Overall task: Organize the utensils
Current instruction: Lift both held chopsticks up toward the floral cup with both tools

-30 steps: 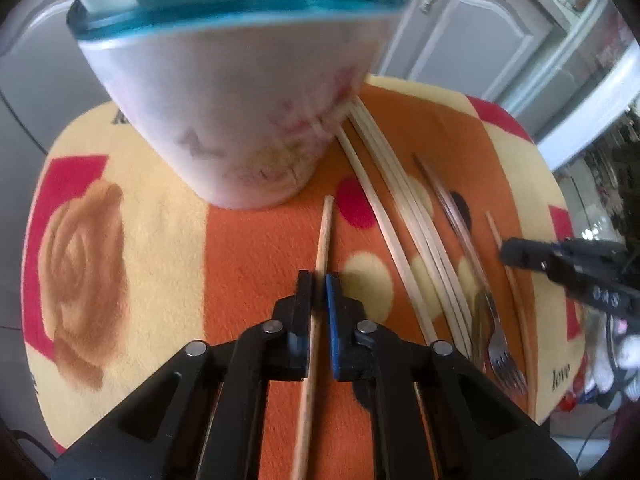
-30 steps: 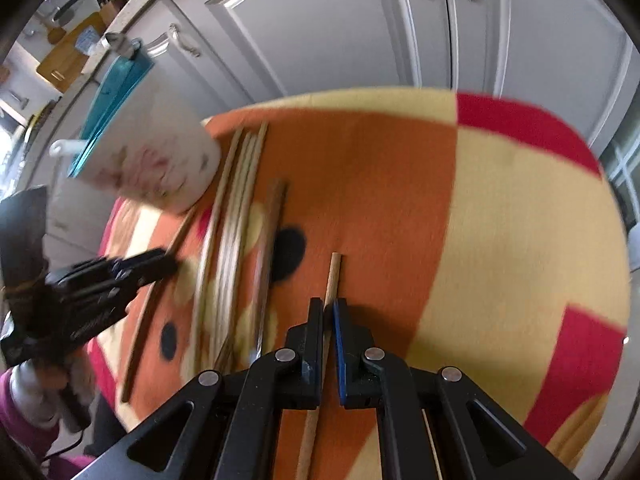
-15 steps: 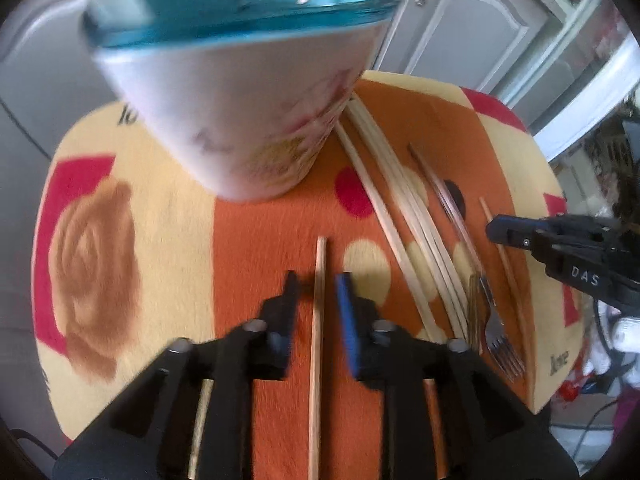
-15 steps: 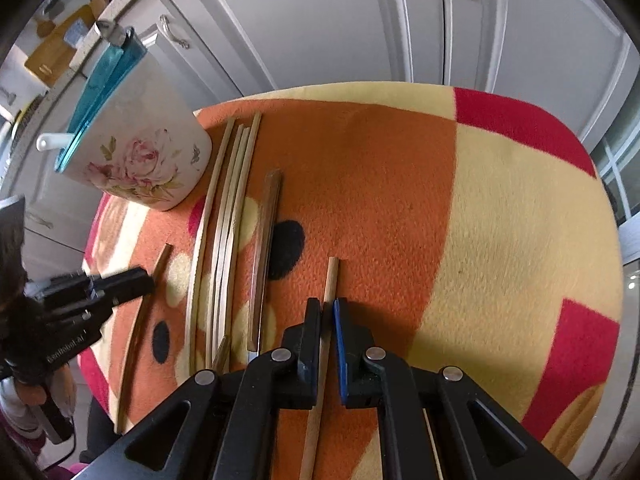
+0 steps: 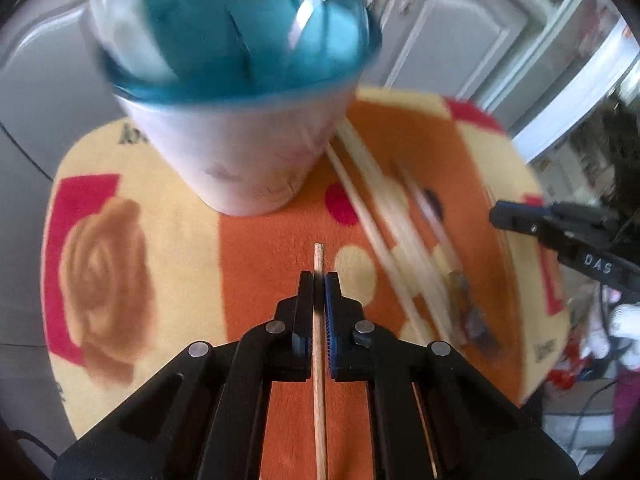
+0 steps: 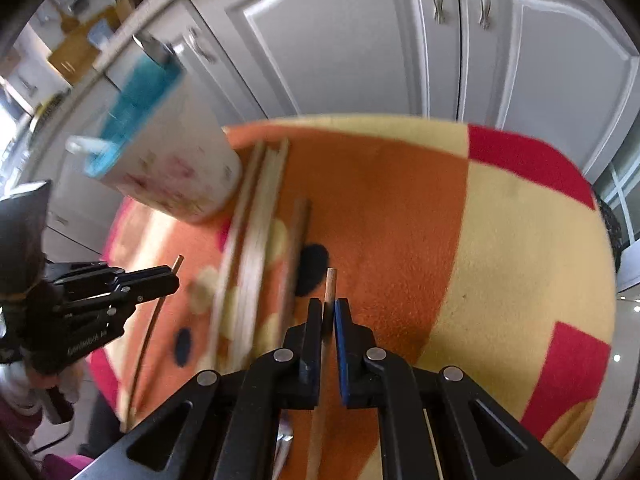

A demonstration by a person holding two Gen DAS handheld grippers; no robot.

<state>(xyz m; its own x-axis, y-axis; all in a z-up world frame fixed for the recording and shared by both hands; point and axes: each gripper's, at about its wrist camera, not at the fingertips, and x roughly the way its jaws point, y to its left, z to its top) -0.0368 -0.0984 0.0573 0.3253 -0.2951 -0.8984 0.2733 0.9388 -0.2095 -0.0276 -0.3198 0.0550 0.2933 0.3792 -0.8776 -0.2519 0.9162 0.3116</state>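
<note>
**Both grippers carrying chopsticks toward the cup**

Ahead of the left gripper and slightly to its left stands the large white flowered ceramic cup with a teal lining point(image 5: 248, 152), upright on the round orange, yellow and red fleece-covered table point(image 5: 132, 168). Off to the right of that gripper, a loose bundle of pale bamboo chopsticks point(image 5: 384, 208) lies on the cloth beside the cup's base, with what looks like a metal fork past it, too blurred to be sure.

The left gripper point(image 5: 319, 280) is clamped on a thin tan wooden chopstick point(image 5: 319, 256); its long axis runs along the fingers, tip pointing forward at the cup's foot. The right gripper point(image 6: 328, 306) likewise grips a second tan wooden chopstick point(image 6: 329, 280), tip forward.

To do this well, I would raise each stick clear of the rim, tilt it toward vertical, and let go only once the tip is inside the cup, one hand at a time to avoid clashing.
</note>
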